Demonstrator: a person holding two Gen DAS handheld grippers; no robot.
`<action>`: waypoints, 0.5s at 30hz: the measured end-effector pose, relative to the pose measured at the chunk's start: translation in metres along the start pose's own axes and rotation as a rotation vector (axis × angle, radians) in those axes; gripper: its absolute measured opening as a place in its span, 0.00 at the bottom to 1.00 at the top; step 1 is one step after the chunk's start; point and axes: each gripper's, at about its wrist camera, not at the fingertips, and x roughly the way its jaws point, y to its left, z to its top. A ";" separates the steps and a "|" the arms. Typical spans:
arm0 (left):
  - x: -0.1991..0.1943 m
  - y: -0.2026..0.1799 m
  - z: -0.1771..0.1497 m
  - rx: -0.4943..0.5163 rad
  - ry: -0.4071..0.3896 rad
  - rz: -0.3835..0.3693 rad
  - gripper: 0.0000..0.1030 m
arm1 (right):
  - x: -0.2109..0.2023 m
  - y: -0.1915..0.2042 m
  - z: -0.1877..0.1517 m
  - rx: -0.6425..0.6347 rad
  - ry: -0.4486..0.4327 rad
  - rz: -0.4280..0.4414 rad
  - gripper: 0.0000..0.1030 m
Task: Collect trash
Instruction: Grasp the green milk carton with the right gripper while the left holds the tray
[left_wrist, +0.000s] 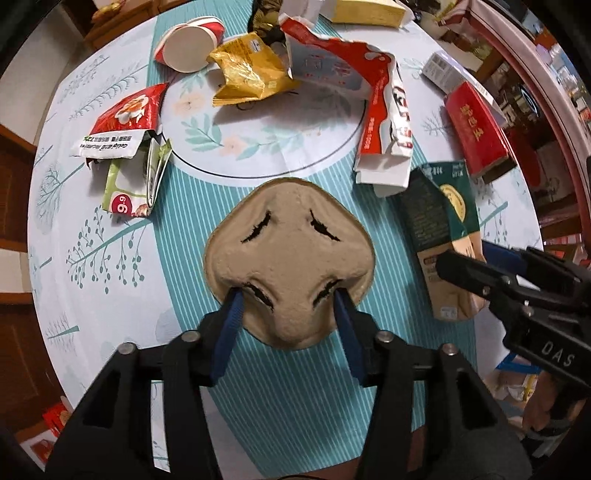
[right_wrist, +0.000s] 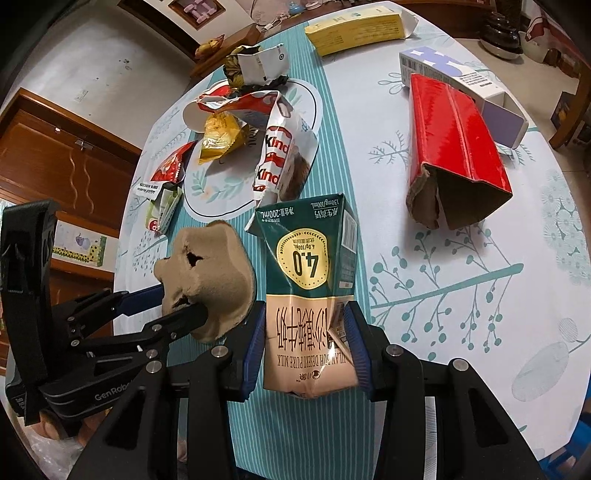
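My left gripper (left_wrist: 290, 301) is shut on a tan moulded-pulp cup tray (left_wrist: 288, 254), its blue pads pressing the tray's near end from both sides; it also shows in the right wrist view (right_wrist: 207, 284). My right gripper (right_wrist: 306, 325) is shut on a green and tan milk carton (right_wrist: 310, 291), held by its lower tan part; the carton also shows in the left wrist view (left_wrist: 443, 236), right of the tray. Both sit above the near side of the round table (left_wrist: 122, 288).
More litter lies farther back: a red box (right_wrist: 458, 144), a white and purple box (right_wrist: 461, 74), a Kinder wrapper (right_wrist: 280, 158), a gold packet (left_wrist: 247, 70), a paper cup (left_wrist: 188, 44), red and green snack packets (left_wrist: 125, 147), a yellow box (right_wrist: 354, 26).
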 end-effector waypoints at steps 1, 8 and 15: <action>-0.001 0.000 -0.002 -0.009 -0.003 0.000 0.32 | 0.000 -0.001 0.000 -0.002 0.000 0.002 0.40; -0.013 -0.004 -0.016 -0.028 -0.074 0.026 0.29 | -0.002 0.000 -0.006 -0.013 -0.002 -0.002 0.40; -0.036 -0.007 -0.044 -0.035 -0.120 0.009 0.22 | -0.007 0.004 -0.020 -0.013 -0.013 0.002 0.40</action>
